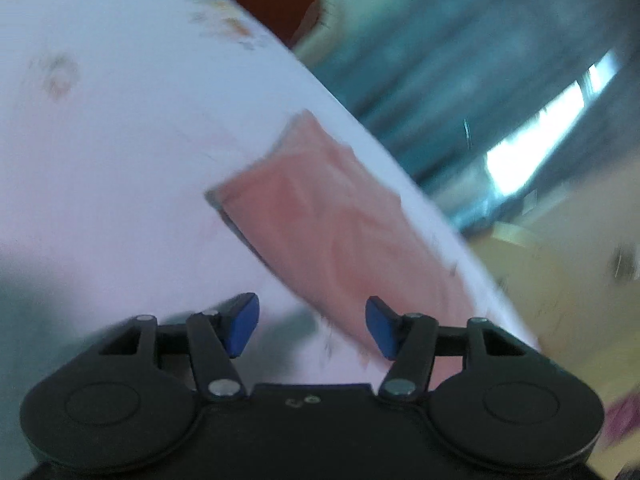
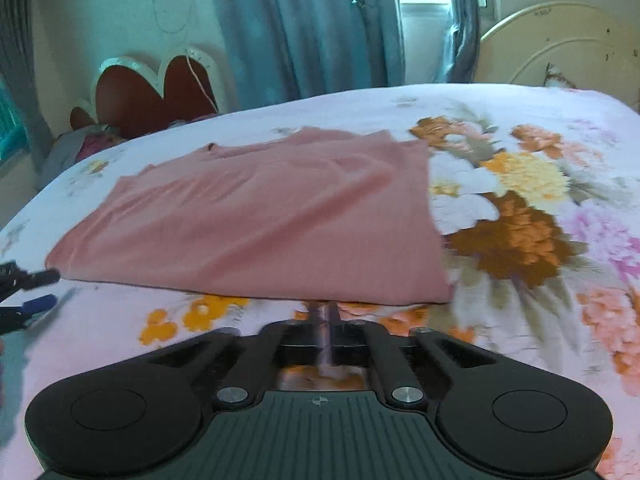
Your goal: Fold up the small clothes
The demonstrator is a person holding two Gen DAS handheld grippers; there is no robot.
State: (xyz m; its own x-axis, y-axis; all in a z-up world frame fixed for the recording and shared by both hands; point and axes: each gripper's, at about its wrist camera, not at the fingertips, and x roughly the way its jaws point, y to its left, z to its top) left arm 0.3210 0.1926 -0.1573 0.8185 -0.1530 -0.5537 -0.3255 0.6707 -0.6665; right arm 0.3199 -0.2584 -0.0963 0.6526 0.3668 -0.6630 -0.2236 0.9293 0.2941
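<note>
A pink garment (image 2: 260,216) lies folded flat on the floral bed sheet (image 2: 520,216). My right gripper (image 2: 326,308) is shut on the garment's near edge, which covers the fingertips. My left gripper (image 1: 312,326) is open and empty, its blue pads (image 1: 240,324) apart above the sheet, with the pink garment (image 1: 320,216) just ahead in a blurred, tilted view. The left gripper's tips also show at the left edge of the right wrist view (image 2: 36,292), beside the garment's left corner.
The bed fills most of both views. A heart-shaped red headboard (image 2: 152,92) and blue curtains (image 2: 312,28) stand behind it. A round cream board (image 2: 560,48) is at the back right. The bed edge (image 1: 400,152) drops off to the right in the left wrist view.
</note>
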